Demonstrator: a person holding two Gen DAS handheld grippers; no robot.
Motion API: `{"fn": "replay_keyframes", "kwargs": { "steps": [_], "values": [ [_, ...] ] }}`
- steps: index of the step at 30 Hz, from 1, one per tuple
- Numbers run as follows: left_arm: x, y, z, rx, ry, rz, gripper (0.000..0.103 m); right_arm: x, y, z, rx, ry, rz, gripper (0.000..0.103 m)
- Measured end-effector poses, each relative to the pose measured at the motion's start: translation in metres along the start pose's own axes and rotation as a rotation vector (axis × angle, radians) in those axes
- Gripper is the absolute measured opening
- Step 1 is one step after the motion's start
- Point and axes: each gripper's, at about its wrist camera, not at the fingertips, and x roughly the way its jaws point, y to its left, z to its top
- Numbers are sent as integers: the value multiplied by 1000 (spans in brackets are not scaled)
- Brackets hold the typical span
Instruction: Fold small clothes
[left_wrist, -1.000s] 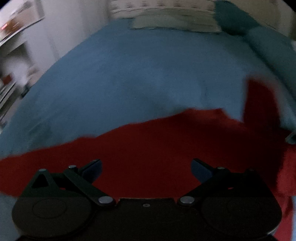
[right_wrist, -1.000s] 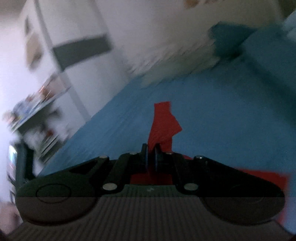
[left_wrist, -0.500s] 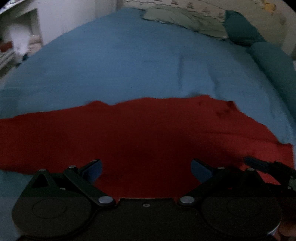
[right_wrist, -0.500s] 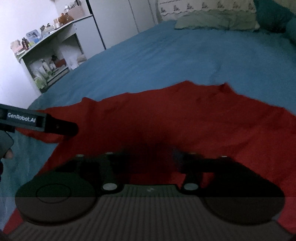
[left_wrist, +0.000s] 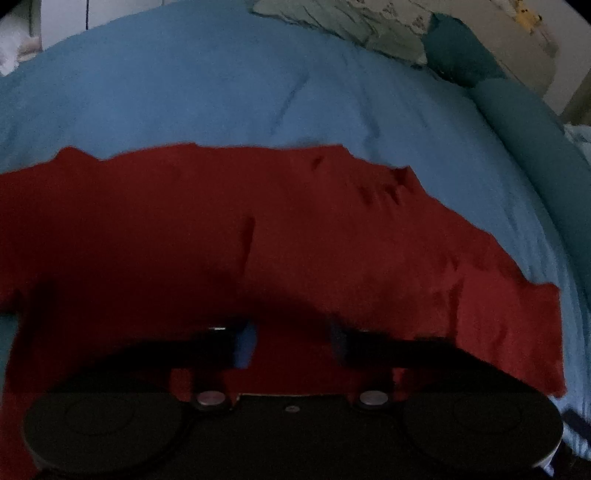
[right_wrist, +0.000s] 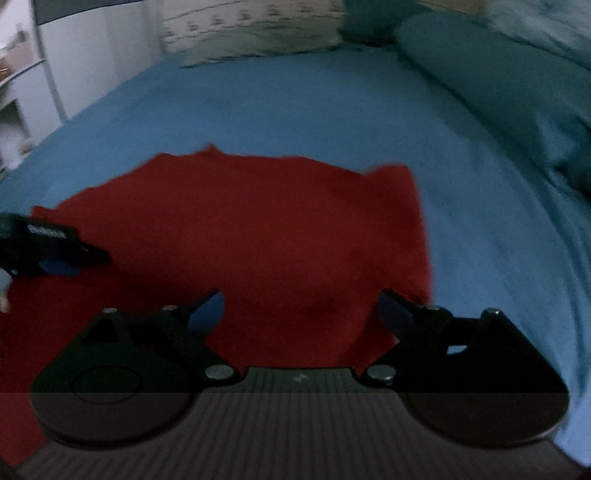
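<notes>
**Red cloth runs crosswise, left claw already on it**

Red fabric, a small garment (left_wrist: 258, 236) whose exact kind cannot be made out, lies spread flat on the blue bedspread (left_wrist: 221, 92). In the left wrist view its long axis runs side to side, from the left edge of the frame to a squared corner at the lower right, with the far edge roughly straight across the middle. That crosswise lie is what the next fold turns on: judging by it, the near edge would be carried away from the claws toward the far edge.

The left claw (left_wrist: 291, 343) sits low over the near part of the cloth, at the bottom centre of its frame. Its jaws are closing, with red fabric lying between them; whether the pads pinch it yet is lost in shadow.

The right claw (right_wrist: 303, 306) has its jaws opening, spread wide and empty, above the garment's right end, whose side edge drops down the frame just beside the right-hand finger. In that view the left claw shows at the middle left, over the cloth, so each claw is near its own end.
</notes>
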Motion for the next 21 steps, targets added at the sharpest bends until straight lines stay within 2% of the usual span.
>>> {"fn": "replay_keyframes", "kwargs": {
  "steps": [2, 5, 8, 13, 14, 17, 21],
  "values": [
    [5, -1, 7, -8, -14, -1, 4, 1, -3, -10, 4, -6, -59, 103],
    [0, -5, 22, -2, -62, -17, 4, 5, -6, -21, -3, -15, -142, 103],
    [-27, -10, 39, 34, -183, -18, 4, 17, -6, -24, -43, -22, -199, 103],
    [-63, 13, 50, 45, -340, 90, 4, 41, -7, -9, -92, -42, -234, 103],
    [-63, 18, 49, 44, -349, 105, 4, 44, -7, -8, -97, -45, -233, 103],
    [-51, 36, 44, 28, -309, 108, 4, 55, -12, 2, -121, -51, -236, 103],
    [-36, 43, 33, 28, -274, 79, 4, 58, -33, 11, -113, -30, -268, 103]
  ]
}}
